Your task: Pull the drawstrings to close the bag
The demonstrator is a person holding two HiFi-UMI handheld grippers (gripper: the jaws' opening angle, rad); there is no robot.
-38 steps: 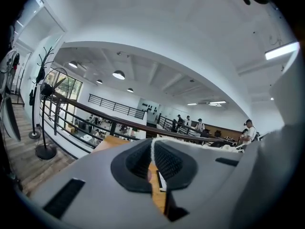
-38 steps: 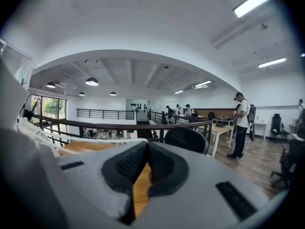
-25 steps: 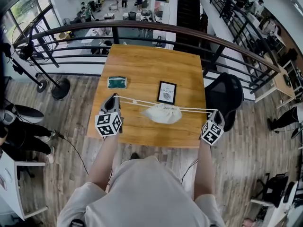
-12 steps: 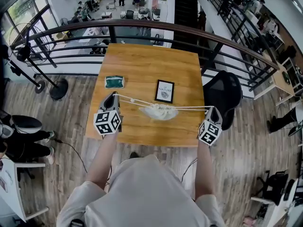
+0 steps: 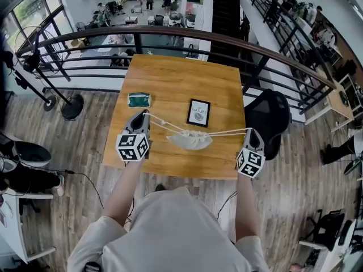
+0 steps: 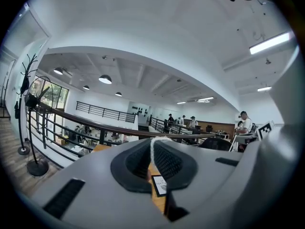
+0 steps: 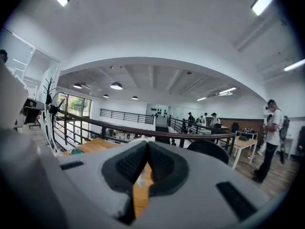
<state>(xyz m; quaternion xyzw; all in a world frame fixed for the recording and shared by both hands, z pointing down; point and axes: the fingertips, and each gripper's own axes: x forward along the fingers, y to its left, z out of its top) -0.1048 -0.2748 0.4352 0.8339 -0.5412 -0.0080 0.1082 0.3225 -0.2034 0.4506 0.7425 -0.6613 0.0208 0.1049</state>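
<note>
The left gripper (image 5: 140,118) and right gripper (image 5: 253,132) are both still clamped on the drawstrings (image 5: 227,132), which now look tighter, so the white bag (image 5: 190,140) mid-frame on the wooden table (image 5: 170,78) looks flatter and nearly cinched.

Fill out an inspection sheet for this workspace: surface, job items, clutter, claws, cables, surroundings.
Surface: wooden table, three items on it.
Job's things: white bag mid-table; drawstrings stretched out to either side.
Clutter: green packet and black framed card beyond the bag.
Claws: left claw shut on the drawstrings; right claw shut, drawstrings running into its tip.
Cables: black cable on the floor left of the table.
Surroundings: curved railing, black chair, people on the level below.
</note>
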